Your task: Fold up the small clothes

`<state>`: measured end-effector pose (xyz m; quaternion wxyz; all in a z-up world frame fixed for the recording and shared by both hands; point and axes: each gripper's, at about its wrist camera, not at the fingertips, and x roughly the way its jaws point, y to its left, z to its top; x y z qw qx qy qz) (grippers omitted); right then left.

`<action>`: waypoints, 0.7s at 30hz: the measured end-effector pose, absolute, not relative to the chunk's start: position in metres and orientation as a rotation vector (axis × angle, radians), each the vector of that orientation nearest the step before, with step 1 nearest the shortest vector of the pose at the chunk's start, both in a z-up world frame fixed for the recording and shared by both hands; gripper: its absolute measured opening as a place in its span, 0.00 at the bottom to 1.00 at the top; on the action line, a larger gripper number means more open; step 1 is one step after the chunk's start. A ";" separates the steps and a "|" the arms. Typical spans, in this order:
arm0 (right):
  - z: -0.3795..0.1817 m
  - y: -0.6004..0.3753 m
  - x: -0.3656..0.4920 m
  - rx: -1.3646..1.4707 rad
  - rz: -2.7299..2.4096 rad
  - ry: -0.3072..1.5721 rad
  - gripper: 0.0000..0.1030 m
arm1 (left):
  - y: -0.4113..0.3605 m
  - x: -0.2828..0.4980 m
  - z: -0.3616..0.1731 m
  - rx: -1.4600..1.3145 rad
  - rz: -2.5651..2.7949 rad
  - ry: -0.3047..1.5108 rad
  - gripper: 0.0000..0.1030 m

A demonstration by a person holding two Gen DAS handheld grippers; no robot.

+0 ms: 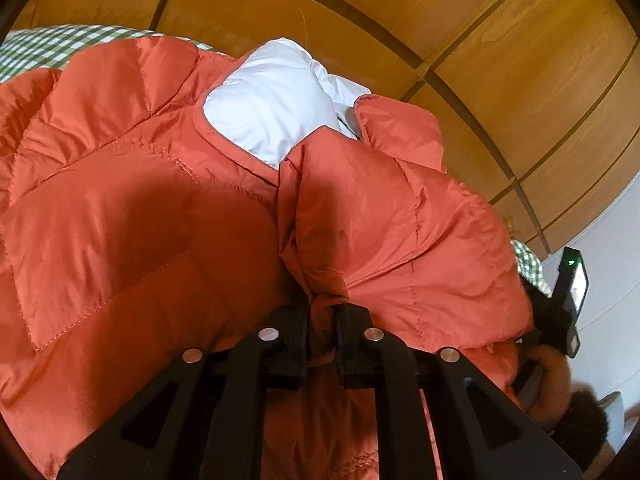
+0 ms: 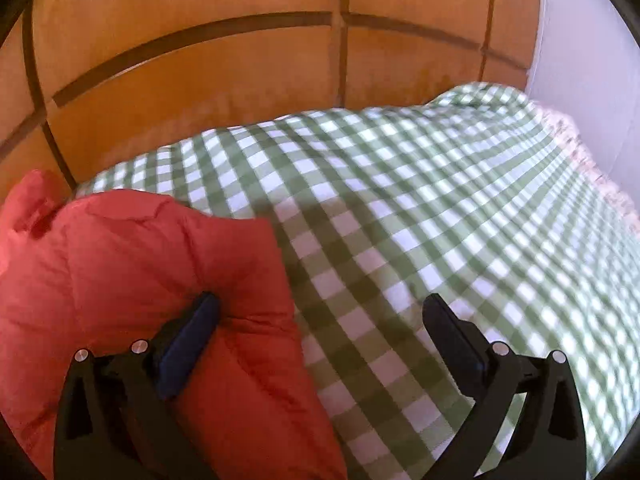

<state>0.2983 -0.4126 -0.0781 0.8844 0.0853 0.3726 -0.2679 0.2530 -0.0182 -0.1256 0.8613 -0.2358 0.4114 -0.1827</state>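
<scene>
Orange jacket (image 1: 160, 200) pinched in left hand-held gripper (image 1: 322, 312) (right hand-held gripper (image 2: 320, 312) wide open, empty).

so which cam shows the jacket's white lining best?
Left wrist: the white lining sits exposed at the collar of the orange jacket. Right wrist shows only the jacket's orange shell, no lining.

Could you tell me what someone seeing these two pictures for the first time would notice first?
The orange quilted jacket fills the left wrist view, its white lining showing near the top, with the left gripper pinched shut on a fold of it. In the right wrist view the right gripper stands wide open over the green checked cloth, the jacket at its left finger.
</scene>
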 end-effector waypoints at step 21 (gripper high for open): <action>-0.073 -0.374 0.300 -0.029 -0.631 0.744 0.98 | -0.049 0.264 -0.115 -0.253 -0.240 0.867 0.11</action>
